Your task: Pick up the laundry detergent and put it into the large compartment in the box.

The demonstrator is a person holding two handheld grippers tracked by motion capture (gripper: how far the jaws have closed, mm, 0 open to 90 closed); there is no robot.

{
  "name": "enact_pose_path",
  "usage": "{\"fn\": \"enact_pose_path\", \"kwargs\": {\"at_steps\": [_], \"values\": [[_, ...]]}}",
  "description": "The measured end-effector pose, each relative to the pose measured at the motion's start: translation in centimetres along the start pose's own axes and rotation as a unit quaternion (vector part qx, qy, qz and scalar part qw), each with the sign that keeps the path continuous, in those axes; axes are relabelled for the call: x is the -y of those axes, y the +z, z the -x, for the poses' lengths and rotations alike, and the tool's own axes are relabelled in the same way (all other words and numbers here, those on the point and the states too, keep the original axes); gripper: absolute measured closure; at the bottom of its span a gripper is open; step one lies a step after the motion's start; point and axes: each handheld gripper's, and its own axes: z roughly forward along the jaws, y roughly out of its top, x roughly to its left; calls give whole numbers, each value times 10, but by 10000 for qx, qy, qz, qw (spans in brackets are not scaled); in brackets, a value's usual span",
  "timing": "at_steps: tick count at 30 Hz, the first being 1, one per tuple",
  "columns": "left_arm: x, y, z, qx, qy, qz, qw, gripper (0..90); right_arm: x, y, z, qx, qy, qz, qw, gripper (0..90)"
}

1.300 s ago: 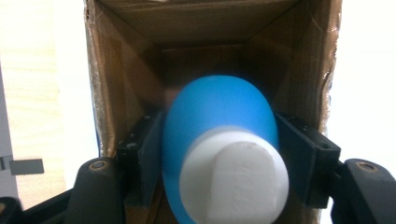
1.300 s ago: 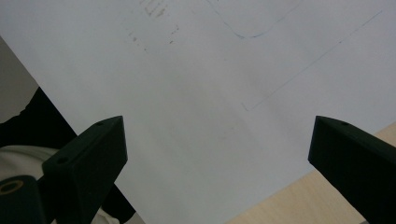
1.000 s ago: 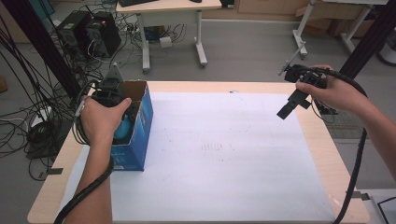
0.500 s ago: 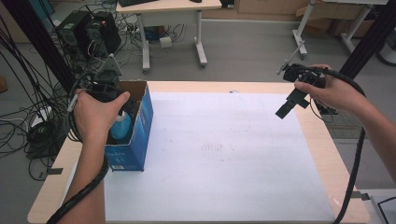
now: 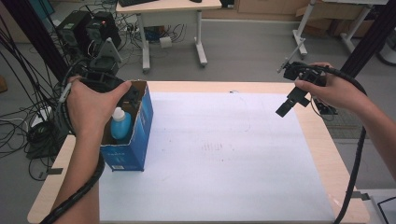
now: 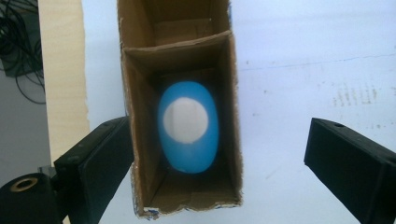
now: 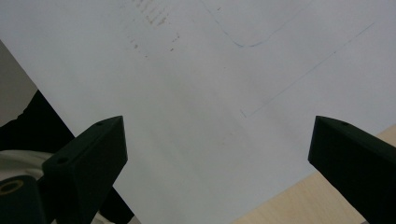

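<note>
A blue cardboard box [image 5: 140, 135] stands open-topped at the table's left edge. Inside it stands a blue bottle [image 5: 120, 125] with a white cap. In the left gripper view I look straight down on the bottle [image 6: 188, 126] in the box's [image 6: 233, 116] near compartment. My left gripper [image 5: 128, 95] hovers above the box; its jaws have just been opening and now stand wide, touching nothing. The left gripper [image 6: 217, 126] is open. My right gripper [image 5: 286, 108] hangs open over the table's right side, and the right gripper [image 7: 217, 121] has only the sheet below it.
A white paper sheet [image 5: 224, 154] covers most of the wooden table [image 5: 322, 154]. Tangled cables [image 5: 28, 126] and dark equipment [image 5: 88, 28] lie on the floor to the left. A white desk [image 5: 168, 9] stands beyond the table.
The left hand has risen from the box, its jaws have spread wide, and the bottle now stands free in the box. The right hand has stayed in place.
</note>
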Motion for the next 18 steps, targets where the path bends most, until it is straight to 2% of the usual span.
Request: {"fn": "enact_pose_path", "kwargs": {"at_steps": [5,18], "values": [[-1,-8,14,21,201,37,9998,80,-1,-2,-2,39,-7,19,10000,47],[-5,-16,52,99,611,104,9980,78,1,-6,1,73,93,31,9999,47]]}}
